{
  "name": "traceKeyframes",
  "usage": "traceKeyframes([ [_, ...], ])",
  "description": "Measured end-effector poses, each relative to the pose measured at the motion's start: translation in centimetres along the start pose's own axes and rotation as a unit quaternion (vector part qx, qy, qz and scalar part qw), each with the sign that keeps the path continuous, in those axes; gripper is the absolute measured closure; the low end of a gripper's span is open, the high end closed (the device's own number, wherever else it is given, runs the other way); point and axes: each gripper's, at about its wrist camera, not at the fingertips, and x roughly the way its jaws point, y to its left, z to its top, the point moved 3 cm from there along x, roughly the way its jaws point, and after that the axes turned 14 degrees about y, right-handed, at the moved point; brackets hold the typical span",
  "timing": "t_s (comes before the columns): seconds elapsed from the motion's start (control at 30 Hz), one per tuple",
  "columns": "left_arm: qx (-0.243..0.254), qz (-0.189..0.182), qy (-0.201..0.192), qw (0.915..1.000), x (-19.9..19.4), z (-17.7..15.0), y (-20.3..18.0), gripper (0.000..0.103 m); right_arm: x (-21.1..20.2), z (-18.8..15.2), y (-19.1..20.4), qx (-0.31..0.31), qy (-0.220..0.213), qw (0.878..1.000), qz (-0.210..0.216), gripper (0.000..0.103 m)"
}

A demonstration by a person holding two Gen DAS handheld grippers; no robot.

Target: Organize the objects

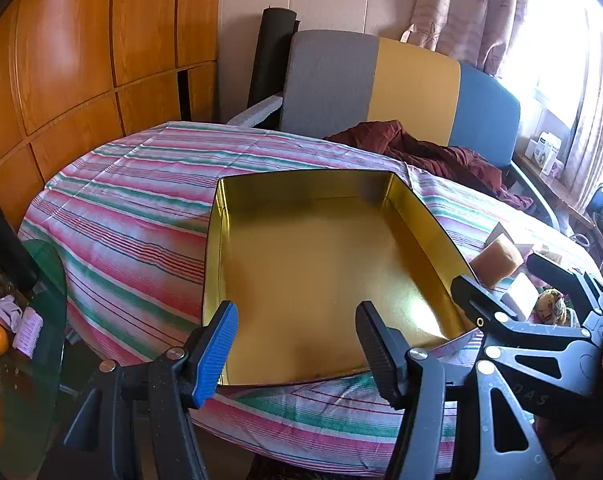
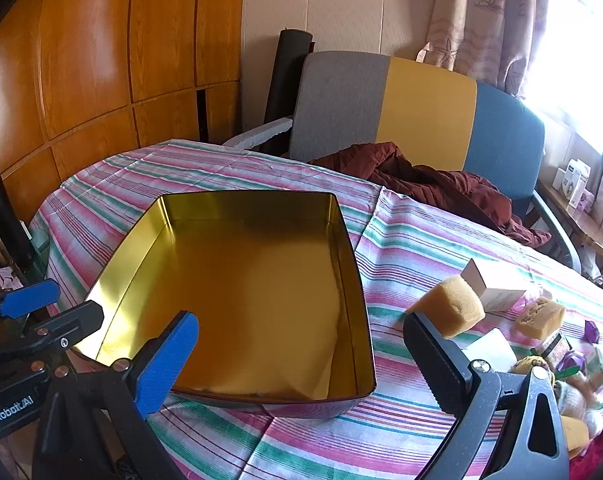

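Spreading under both grippers' released jaws, striped tablecloth (image 2: 421,240) with gold tin (image 2: 241,280), wood-panelled wall (image 2: 81,60) behind.

The rectangular gold metal tin (image 2: 261,292) looked glossy and smooth inside, mirroring light. It sat on a pink, green and white striped woven tablecloth (image 2: 413,240), matt and creased. The 2 tan sponge blocks (image 2: 453,312) looked porous and rough. The white paper carton (image 2: 497,292) was matt. The orange wooden wall panels (image 1: 81,60) shone, varnished smooth.
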Motion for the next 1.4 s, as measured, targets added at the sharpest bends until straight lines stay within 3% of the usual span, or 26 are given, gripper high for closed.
traceKeyframes([
  [0.27,0.027,-0.001,0.0,0.9996,0.2,0.6,-1.5,0.041,0.1,-0.4,-1.6,0.012,0.002,1.0,-0.005,0.0],
  [0.53,0.113,-0.025,-0.011,0.9932,-0.3,2.1,-5.8,0.041,-0.1,-1.7,-7.3,0.057,0.008,0.998,-0.019,0.0],
  [0.77,0.201,-0.055,-0.015,0.978,0.3,3.8,-11.9,0.041,-0.4,-5.0,-15.2,0.124,0.04,0.989,-0.075,0.0],
  [0.93,0.269,-0.069,-0.017,0.9604,1.6,5.0,-17.1,0.041,-0.9,-6.3,-19.6,0.165,0.05,0.98,-0.099,0.0],
  [1.1,0.293,-0.102,0.018,0.9505,4.2,6.2,-21.3,0.041,-1.2,-6.4,-22.2,0.193,0.052,0.975,-0.102,0.0],
  [1.4,0.328,-0.122,0.073,0.934,9.5,7.1,-26.8,0.041,-0.7,-5.7,-24.7,0.212,0.056,0.971,-0.09,0.0],
])
